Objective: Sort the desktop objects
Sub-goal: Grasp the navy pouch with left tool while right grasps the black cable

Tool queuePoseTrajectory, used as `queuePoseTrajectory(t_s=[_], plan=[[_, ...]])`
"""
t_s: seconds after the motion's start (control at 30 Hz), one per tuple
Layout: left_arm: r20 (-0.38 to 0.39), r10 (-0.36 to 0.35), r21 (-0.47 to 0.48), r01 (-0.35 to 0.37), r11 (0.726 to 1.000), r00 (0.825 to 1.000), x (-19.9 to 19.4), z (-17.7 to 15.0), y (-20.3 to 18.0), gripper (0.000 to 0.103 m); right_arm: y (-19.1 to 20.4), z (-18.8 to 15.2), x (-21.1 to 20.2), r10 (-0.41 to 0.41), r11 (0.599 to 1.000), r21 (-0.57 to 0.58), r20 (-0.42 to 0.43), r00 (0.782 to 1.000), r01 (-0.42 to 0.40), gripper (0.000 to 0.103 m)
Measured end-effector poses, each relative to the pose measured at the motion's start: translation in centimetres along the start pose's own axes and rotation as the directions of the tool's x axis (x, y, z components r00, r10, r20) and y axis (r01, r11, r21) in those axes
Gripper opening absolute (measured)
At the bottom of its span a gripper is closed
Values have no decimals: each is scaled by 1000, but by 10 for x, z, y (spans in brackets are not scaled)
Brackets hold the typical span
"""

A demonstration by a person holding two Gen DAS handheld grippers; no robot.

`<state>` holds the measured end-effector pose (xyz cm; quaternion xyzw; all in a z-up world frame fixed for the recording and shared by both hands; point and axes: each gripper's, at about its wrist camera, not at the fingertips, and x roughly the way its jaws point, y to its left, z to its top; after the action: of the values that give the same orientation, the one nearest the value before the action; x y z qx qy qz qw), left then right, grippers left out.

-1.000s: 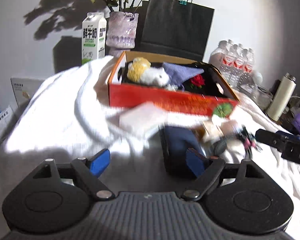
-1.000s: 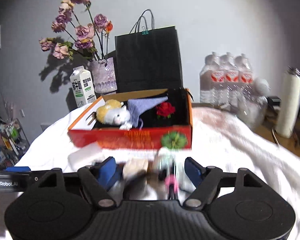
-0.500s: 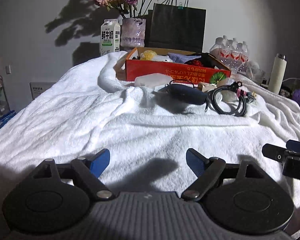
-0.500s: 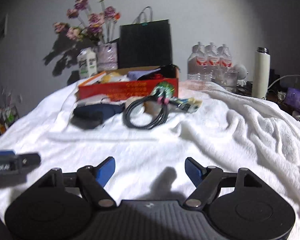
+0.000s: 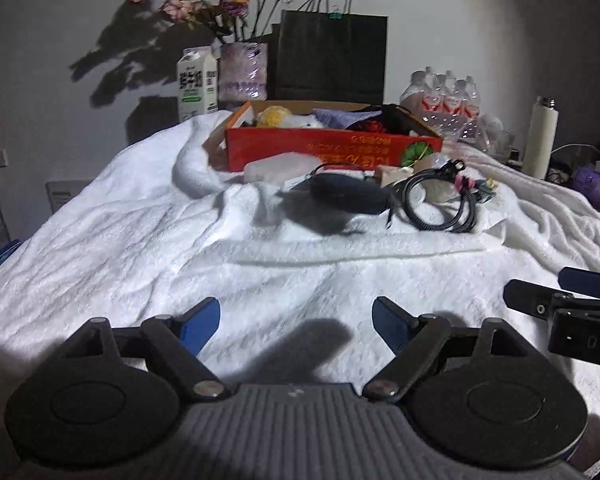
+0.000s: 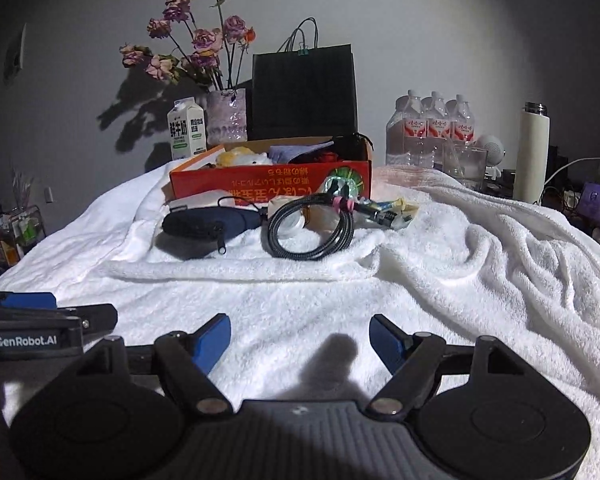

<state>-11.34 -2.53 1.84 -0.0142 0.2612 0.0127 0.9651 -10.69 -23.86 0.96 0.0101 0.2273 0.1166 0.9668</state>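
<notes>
Grippers, left (image 5: 296, 320) and right (image 6: 300, 334), hover low over towel (image 6: 300, 292), fingers apart, empty.

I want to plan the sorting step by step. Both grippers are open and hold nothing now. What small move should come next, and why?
Probably bring the right gripper forward toward the coiled black braided cable. It lies loose on the white towel, in front of the red cardboard box, nearly straight ahead, and nothing is between the fingers.
</notes>
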Motion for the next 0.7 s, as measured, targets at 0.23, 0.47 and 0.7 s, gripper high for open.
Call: queuePoseTrajectory(t_s=[0.23, 0.47, 0.7], plan=[[54, -58, 85, 54, 995, 997, 42, 62, -24, 89, -21, 45, 42, -7, 1000, 30, -5, 1000, 7, 66], [-73, -66, 91, 72, 993, 995, 135, 104, -33, 90, -43, 77, 108, 11, 991, 131, -77, 997, 0, 51], [-161, -75, 57, 85, 995, 984, 169, 99, -31, 69, -40, 68, 143, 20, 986, 166, -118, 993, 0, 19]])
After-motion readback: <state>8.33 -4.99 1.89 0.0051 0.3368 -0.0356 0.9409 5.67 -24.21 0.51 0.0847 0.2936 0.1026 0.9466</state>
